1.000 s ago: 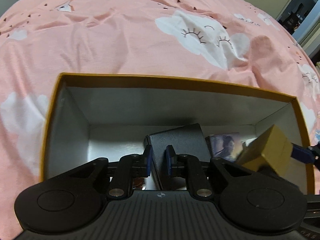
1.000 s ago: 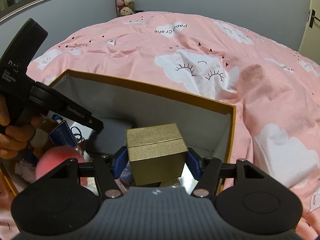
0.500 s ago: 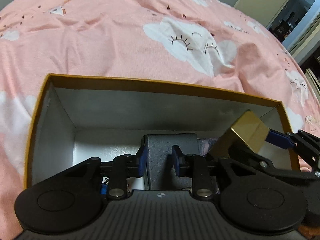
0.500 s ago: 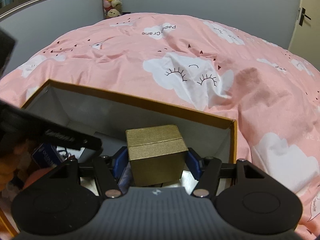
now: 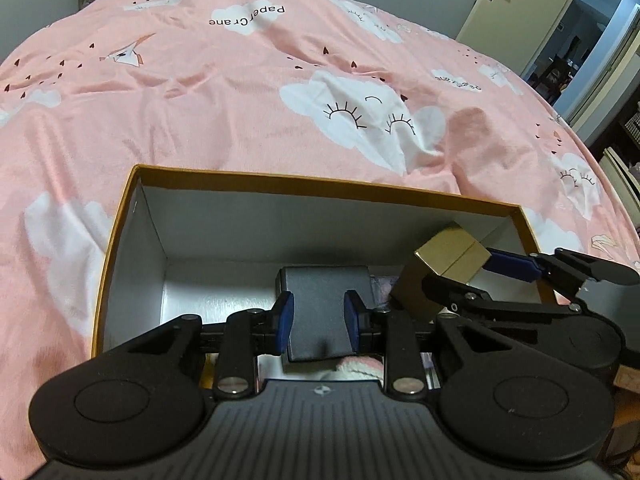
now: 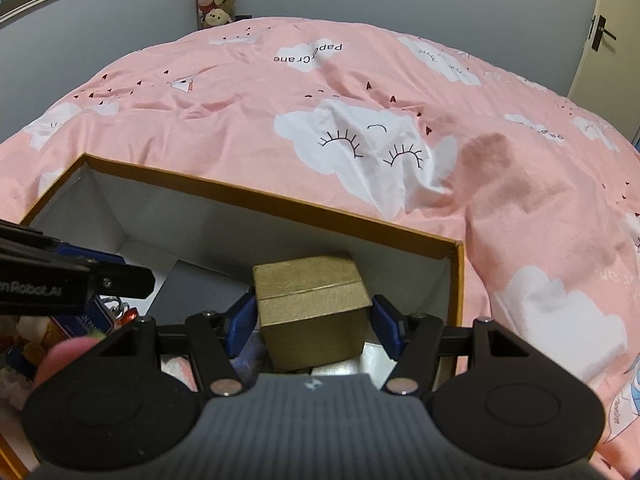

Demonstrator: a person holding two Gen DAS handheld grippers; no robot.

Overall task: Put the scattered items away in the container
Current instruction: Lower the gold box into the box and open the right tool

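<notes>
The right gripper (image 6: 314, 328) pinches a gold box (image 6: 312, 304) between its blue fingers (image 6: 240, 322), one pad pressed to each side, and holds it above the right end of the open cardboard container (image 5: 320, 179), which sits on the pink cloud-print bedspread (image 5: 200, 100). In the left wrist view the same gold box (image 5: 448, 264) appears tilted, clear of the container floor.

The left gripper (image 5: 318, 322) has its fingers (image 5: 285, 320) spread a little with nothing between them; the pads touch nothing. Seen through the gap is a dark grey box (image 5: 324, 304) lying on the container floor further in.

The near part of the container is hidden behind both gripper bodies. At the left edge of the right wrist view, small items (image 6: 100, 320) lie jumbled inside: a blue tag, a metal ring, something pink, all partly covered by the left gripper's arm and too cut off to name. A printed card beside the dark grey box is mostly hidden.
</notes>
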